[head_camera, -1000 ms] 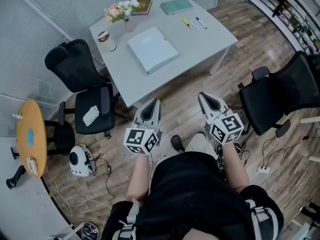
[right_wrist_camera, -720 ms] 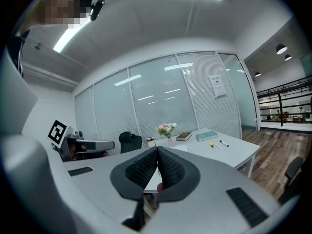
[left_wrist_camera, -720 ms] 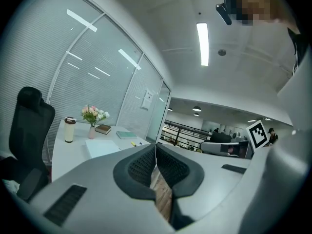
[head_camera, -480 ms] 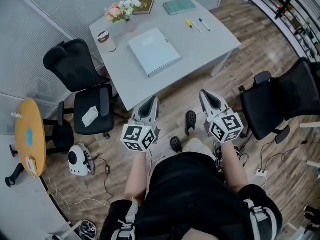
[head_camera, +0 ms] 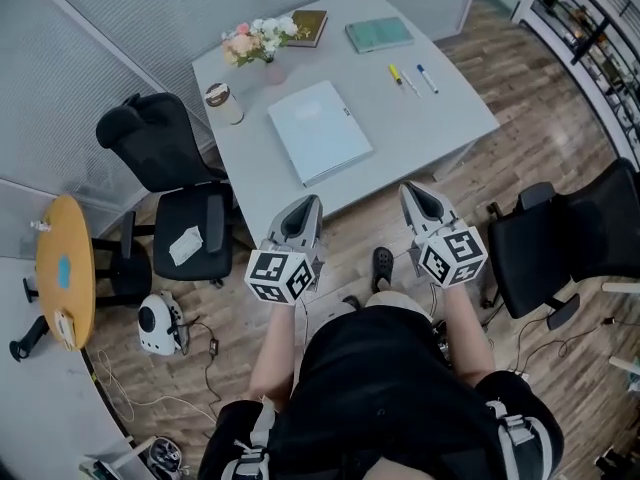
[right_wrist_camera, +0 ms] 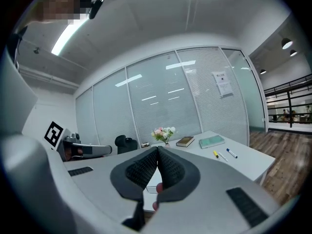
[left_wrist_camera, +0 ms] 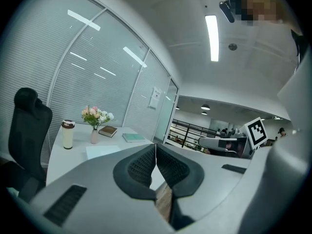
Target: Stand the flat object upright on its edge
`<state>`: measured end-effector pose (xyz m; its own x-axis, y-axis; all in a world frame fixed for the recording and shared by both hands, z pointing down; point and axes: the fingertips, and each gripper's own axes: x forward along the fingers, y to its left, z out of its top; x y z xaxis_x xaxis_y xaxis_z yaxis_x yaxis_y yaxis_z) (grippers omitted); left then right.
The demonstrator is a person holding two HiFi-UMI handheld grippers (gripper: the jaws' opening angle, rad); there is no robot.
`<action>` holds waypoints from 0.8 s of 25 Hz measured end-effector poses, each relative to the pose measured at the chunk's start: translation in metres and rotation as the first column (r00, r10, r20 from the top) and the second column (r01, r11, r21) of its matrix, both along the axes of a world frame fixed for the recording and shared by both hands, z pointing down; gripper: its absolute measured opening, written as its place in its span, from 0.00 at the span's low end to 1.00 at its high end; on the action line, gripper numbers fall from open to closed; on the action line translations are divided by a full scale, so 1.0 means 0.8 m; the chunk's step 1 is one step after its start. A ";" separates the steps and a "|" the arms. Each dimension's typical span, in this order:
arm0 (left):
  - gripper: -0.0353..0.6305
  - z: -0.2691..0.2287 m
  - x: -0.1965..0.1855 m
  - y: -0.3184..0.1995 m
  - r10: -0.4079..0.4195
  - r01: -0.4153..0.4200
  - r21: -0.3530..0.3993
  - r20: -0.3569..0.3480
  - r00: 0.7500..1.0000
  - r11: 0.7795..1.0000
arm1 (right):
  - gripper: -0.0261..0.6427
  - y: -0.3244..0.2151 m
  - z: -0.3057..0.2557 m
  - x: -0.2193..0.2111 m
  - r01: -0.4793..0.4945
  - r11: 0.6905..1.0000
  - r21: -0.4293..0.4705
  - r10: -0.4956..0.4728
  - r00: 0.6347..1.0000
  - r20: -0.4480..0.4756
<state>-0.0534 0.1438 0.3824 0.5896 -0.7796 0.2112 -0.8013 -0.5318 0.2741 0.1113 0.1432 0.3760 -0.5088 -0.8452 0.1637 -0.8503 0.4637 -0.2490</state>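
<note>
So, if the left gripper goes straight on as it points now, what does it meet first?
Probably the light grey rectangular table, close to its near edge, about where the pale blue flat folder lies. Nothing shows in between, but depth is unclear.

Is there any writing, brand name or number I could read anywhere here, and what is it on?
None can be read.
The wall notice: too small.
On the brown book, green book and cup: nothing legible.
Cubes on the left tool and right tool: black-and-white square patterns, no words.
</note>
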 end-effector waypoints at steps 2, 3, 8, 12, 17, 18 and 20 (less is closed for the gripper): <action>0.09 -0.007 0.011 -0.023 -0.011 0.010 0.010 0.004 1.000 1.000 | 0.07 -0.027 -0.004 0.011 0.014 1.000 0.006 -0.014 1.000 -0.003; 0.09 -0.009 0.016 -0.033 -0.018 0.018 0.012 0.004 1.000 1.000 | 0.07 -0.040 -0.005 0.016 0.021 1.000 0.008 -0.021 1.000 -0.007; 0.09 -0.009 0.037 -0.081 -0.071 0.071 0.006 0.014 0.997 0.997 | 0.07 -0.100 -0.004 0.036 0.074 0.997 0.012 -0.073 0.997 -0.023; 0.09 -0.003 0.054 -0.109 -0.113 0.113 -0.003 0.011 0.994 0.994 | 0.07 -0.137 0.008 0.050 0.130 0.991 -0.016 -0.130 0.991 -0.020; 0.09 0.018 0.064 -0.128 -0.168 0.169 -0.048 0.017 0.986 0.984 | 0.07 -0.167 0.034 0.060 0.180 0.981 -0.072 -0.182 0.983 -0.033; 0.09 0.021 0.066 -0.129 -0.174 0.175 -0.057 0.019 0.985 0.983 | 0.07 -0.172 0.037 0.061 0.187 0.979 -0.080 -0.190 0.981 -0.030; 0.09 0.028 0.067 -0.131 -0.185 0.186 -0.073 0.027 0.982 0.980 | 0.07 -0.180 0.042 0.062 0.200 0.975 -0.092 -0.203 0.979 -0.021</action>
<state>0.0000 0.0386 0.4047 0.4312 -0.8567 0.2832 -0.8899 -0.3519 0.2902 0.1610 -0.0011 0.4096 -0.6609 -0.7072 0.2512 -0.7494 0.6035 -0.2723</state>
